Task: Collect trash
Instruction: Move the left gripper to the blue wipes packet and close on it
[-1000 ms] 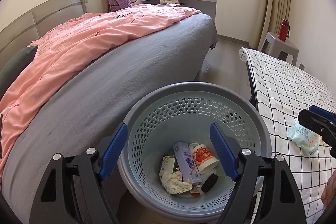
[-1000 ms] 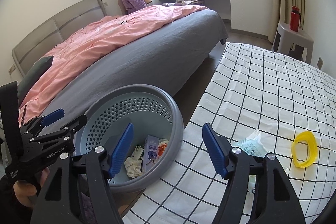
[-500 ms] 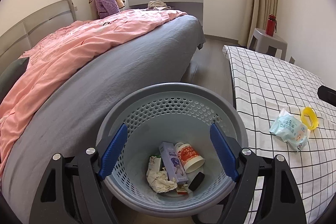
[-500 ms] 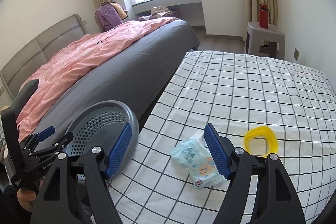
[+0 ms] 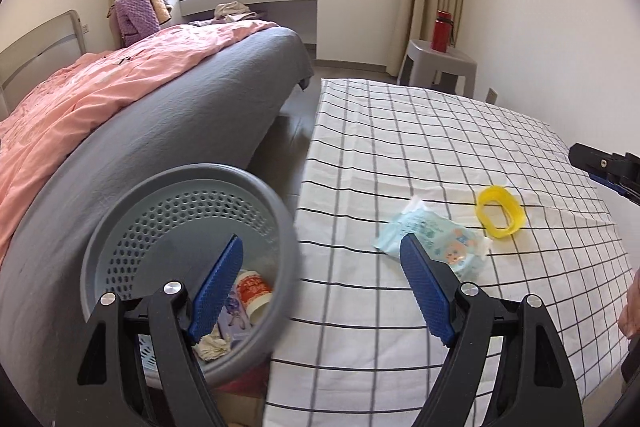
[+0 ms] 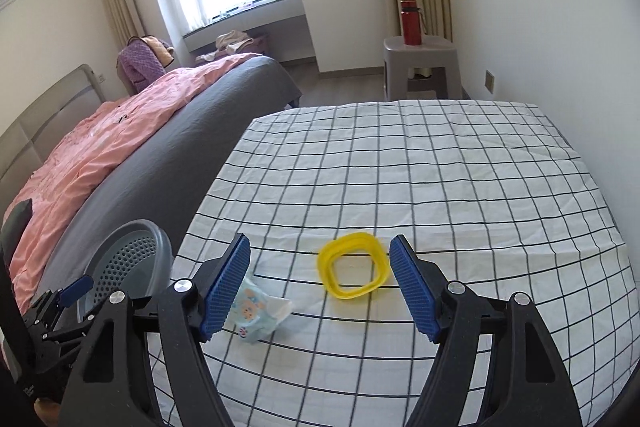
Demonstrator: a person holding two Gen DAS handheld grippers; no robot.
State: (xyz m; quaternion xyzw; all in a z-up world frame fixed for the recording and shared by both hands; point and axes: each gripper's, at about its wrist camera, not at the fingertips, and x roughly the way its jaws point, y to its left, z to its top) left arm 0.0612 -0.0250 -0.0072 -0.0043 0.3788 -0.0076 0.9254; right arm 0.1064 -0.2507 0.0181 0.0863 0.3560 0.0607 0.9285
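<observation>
A yellow plastic ring (image 6: pixel 354 270) and a pale blue wipes packet (image 6: pixel 256 313) lie on the checked tablecloth (image 6: pixel 400 187). My right gripper (image 6: pixel 320 283) is open and empty, with the ring just ahead between its fingers. My left gripper (image 5: pixel 320 283) is open and empty, above the table's left edge. The packet (image 5: pixel 434 239) and the ring (image 5: pixel 500 213) lie to its front right. The grey-blue perforated basket (image 5: pixel 184 187) stands to its left beside the table, holding a cup (image 5: pixel 252 291), a small box and crumpled paper.
A bed with a grey cover (image 5: pixel 160 131) and pink duvet (image 5: pixel 80 91) runs along the left, close behind the basket. A grey stool (image 6: pixel 420 67) with a red bottle (image 6: pixel 411 23) stands by the far wall. The right gripper's tip (image 5: pixel 600 167) shows at the left wrist view's right edge.
Both grippers have swung right, away from the basket and over the table. The right gripper now frames the yellow ring. Both stay open and empty.
</observation>
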